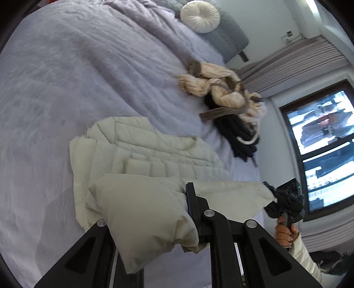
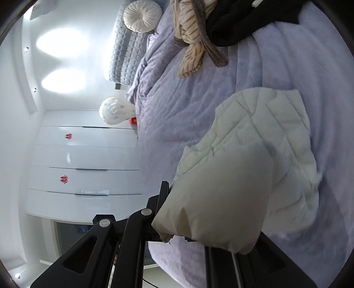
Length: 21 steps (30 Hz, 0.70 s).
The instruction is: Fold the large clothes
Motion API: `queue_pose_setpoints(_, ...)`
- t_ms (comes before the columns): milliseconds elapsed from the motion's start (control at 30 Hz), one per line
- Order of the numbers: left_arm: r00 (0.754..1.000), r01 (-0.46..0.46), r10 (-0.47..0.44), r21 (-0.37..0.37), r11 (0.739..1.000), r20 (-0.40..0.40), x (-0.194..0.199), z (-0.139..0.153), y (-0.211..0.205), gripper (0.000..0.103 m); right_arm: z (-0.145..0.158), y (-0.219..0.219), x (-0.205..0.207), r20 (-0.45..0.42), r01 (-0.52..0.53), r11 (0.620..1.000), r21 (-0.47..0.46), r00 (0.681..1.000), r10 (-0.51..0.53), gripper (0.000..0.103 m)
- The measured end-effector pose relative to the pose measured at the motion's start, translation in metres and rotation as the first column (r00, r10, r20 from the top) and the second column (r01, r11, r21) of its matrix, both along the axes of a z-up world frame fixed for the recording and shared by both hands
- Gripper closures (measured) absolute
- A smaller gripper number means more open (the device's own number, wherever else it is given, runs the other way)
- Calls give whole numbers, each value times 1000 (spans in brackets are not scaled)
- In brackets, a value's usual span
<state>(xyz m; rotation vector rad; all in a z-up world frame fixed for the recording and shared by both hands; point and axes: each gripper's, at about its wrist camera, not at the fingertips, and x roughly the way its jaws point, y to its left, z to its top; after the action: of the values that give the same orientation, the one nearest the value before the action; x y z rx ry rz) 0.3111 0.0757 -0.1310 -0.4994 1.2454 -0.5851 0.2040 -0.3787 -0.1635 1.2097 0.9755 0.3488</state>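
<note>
The left gripper (image 1: 154,212) is pinching a thick fold of the pale quilted jacket (image 1: 141,150), its jaws closed onto the fabric so that the puffy cloth is bulging over one finger and hiding it. The right gripper (image 2: 199,212) is doing the same at another edge of the jacket (image 2: 261,133); the padded cloth is draping over and covering its far finger, with the near finger pressing against the bundle. The rest of the jacket is lying spread beyond both tools on the lilac bedspread (image 1: 66,77), its lifted edge rising toward the grippers.

Farther along the bed, a cream striped garment (image 1: 212,84) is lying crumpled against a heap of black clothing (image 1: 241,137), well apart from the jacket. A round white cushion (image 1: 200,17) is resting by the grey headboard (image 1: 230,33).

The left wrist view is also showing the right gripper (image 1: 285,199) in the person's hand (image 1: 284,232), in front of a window (image 1: 320,137). Only the right wrist view is showing the white drawers (image 2: 88,159) and a balloon (image 2: 115,111) beside the bed.
</note>
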Motion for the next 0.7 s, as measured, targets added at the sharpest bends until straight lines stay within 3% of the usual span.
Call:
queue_pose_setpoints(367,997,-26,37,169,985,-63,60,-100,-19,86,-84,-2,87,-87,-6,999,-49,996,1,91)
queue_pose_setpoints(500,999,-14,21,214,977,-30,61,-103,-20,61,-104,-3,98,-100,14,999,-51,995,-19,89)
queue_pose_setpoints(533,1000,-13,18,220,975,-20,61,-101,-19,50,-106,-3,101,-101,17,998,-56,995,-23,89)
queue_pose_setpoints(567,1000,-18,19,228,974,-3,61,-97,-18,29,-106,-2,104,-103,18,998,-63,994,-24,89)
queue_pose_setpoints(600,999,-29,25,240,970,21,60,-91,-16,18,-106,-2,107,-107,17,997,-70,994,-24,89)
queue_pose_setpoints(700,995,-63,39,282,957,89,60,-69,-9,18,-102,-1,115,-112,14,996,-93,993,-25,87)
